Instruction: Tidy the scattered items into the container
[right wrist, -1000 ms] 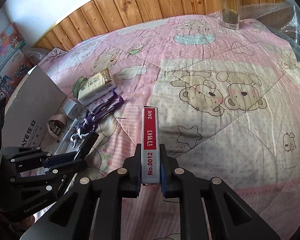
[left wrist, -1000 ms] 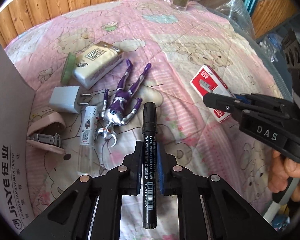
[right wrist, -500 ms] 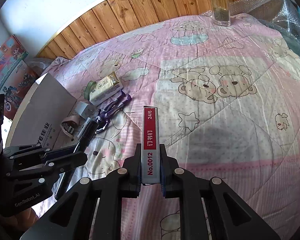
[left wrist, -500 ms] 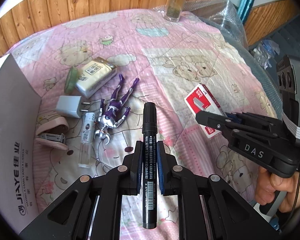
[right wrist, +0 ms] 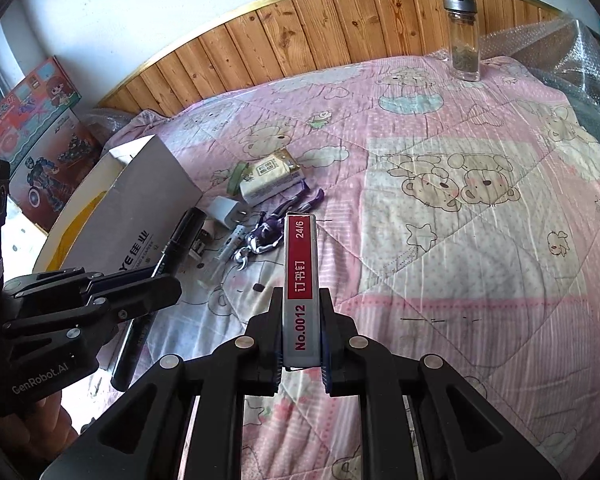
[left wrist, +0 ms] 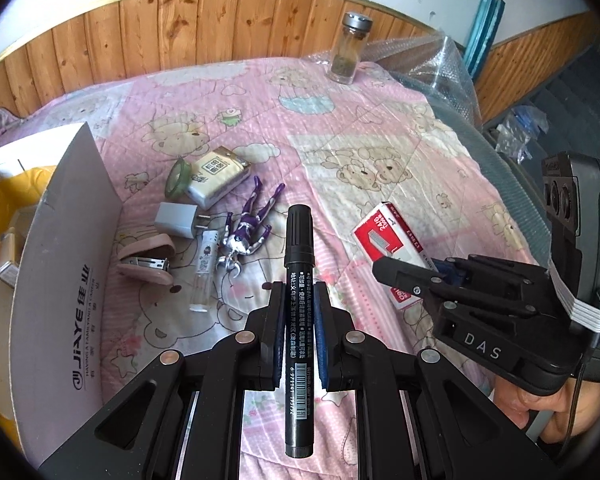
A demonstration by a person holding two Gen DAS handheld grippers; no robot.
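— So, what's the biggest thing in sight?
— A bed (left wrist: 380, 168) under a pink quilt printed with bears. At its left edge stands an open grey cardboard box (left wrist: 72, 264) with a yellow inside, its near wall upright.

— And the two tools?
— Left hand-held gripper (left wrist: 299, 320) is clamped on a black marker (left wrist: 299, 280). The marker's long axis runs straight along the fingers, cap end pointing forward and away over the quilt, barcode end trailing back between the arms. Right hand-held gripper (right wrist: 302, 324) is closed on a red-and-white staple box (right wrist: 300, 280), gripped by its broad faces, narrow edge up, long axis also in line with the fingers, the "24/6" end pointing ahead. Both sit above the quilt, the right one seen from the side in the left view (left wrist: 412, 276).

— What lies loose?
— A cluster just beside the box wall: a cream tissue pack (left wrist: 216, 176) with a green ring (left wrist: 176, 178) leaning against it, a purple-and-silver toy figure (left wrist: 248, 232) lying head toward the camera, a pink stapler (left wrist: 144, 260), a white plug adapter (left wrist: 178, 220), and a small clear spray vial (left wrist: 204, 268) lengthwise between stapler and figure

— Anything further off?
— A glass jar (left wrist: 346, 50) with a metal lid, upright at the bed's far edge
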